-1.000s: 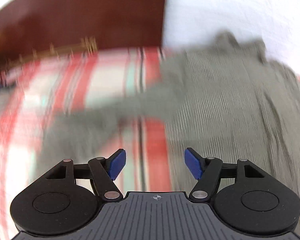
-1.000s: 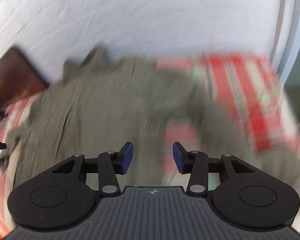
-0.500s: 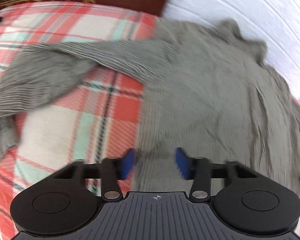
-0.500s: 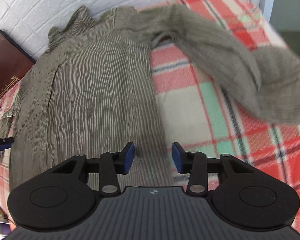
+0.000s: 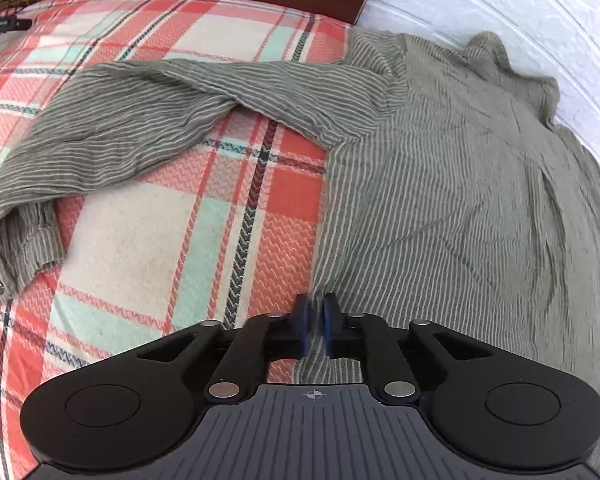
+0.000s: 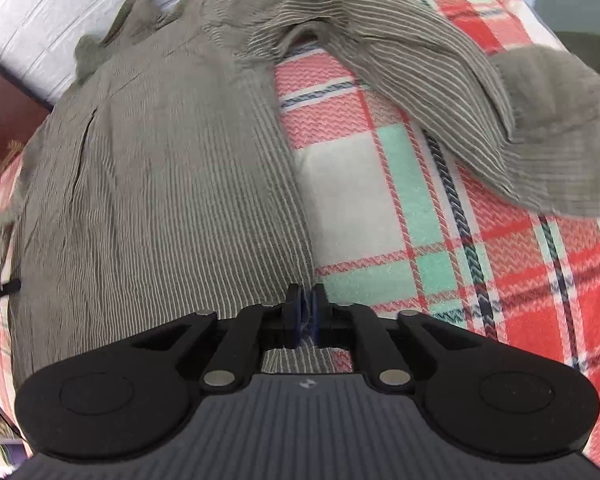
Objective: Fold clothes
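Left hand-held gripper [image 5: 315, 316] opening; right hand-held gripper [image 6: 305, 306] closing.

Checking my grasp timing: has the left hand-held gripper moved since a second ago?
Yes. The left hand-held gripper came down toward the plaid blanket, reaching the shirt hem edge.

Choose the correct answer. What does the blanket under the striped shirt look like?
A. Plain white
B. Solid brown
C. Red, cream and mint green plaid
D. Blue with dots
C: the blanket around the grey-green striped shirt shows red, cream and mint green squares crossed by dark lines, in both wrist views.
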The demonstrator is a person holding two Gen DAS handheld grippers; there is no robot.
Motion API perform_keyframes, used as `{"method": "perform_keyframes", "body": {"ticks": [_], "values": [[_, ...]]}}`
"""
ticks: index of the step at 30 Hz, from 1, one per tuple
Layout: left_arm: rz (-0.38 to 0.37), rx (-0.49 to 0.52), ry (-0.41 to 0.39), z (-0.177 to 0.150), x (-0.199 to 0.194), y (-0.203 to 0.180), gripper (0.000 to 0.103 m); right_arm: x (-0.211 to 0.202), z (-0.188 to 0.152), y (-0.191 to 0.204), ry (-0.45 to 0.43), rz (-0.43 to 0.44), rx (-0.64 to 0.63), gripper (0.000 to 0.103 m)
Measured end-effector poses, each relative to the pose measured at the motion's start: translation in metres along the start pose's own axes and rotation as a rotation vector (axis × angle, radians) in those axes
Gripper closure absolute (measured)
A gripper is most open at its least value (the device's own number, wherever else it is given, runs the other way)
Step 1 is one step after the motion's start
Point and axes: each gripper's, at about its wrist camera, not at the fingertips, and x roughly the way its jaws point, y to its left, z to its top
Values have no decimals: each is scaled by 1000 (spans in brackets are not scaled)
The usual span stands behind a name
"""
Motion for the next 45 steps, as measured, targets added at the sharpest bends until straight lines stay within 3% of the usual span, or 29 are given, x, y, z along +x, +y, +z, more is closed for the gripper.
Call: {"method": "perform_keyframes", "body": {"ticks": [1,3,6,8,11,16,18,23,28,31,36,39,42,45], "values": [[10,-3,-3,0,-3,-1,50,-3,0,2,-2,-6,-20,72],[27,-28,-35,-2,-15,0,41,-15,3,5,-27,14,-38,63],[60,-94,-93,-7,-38,7,41,-34,8,11,-76,64,-54,63],[130,-141,-150,-13,-56,15,38,-46,13,21,-102,119,-77,63],[252,-244,-227,-29,-78,36,29,-56,20,48,-123,208,-139,60],[330,-442,-283,-37,-98,82,27,-62,18,103,-127,304,-228,58],[347,-412,-288,-26,-96,85,26,-57,14,126,-113,315,-249,55],[351,-173,-220,-7,-71,90,26,-39,9,201,-89,324,-296,53],[261,-71,-166,-4,-47,102,25,-8,29,313,-96,351,-445,53],[249,-43,-154,-3,-36,107,25,19,42,378,-80,353,-534,53],[196,-77,-153,1,-31,118,26,68,56,462,-20,338,-627,53],[162,-80,-139,5,-26,120,34,94,52,503,-4,313,-723,52],[143,-72,-140,5,-27,120,35,115,44,539,-13,274,-862,45],[127,-75,-139,5,-29,125,38,136,33,572,0,268,-971,45]]}}
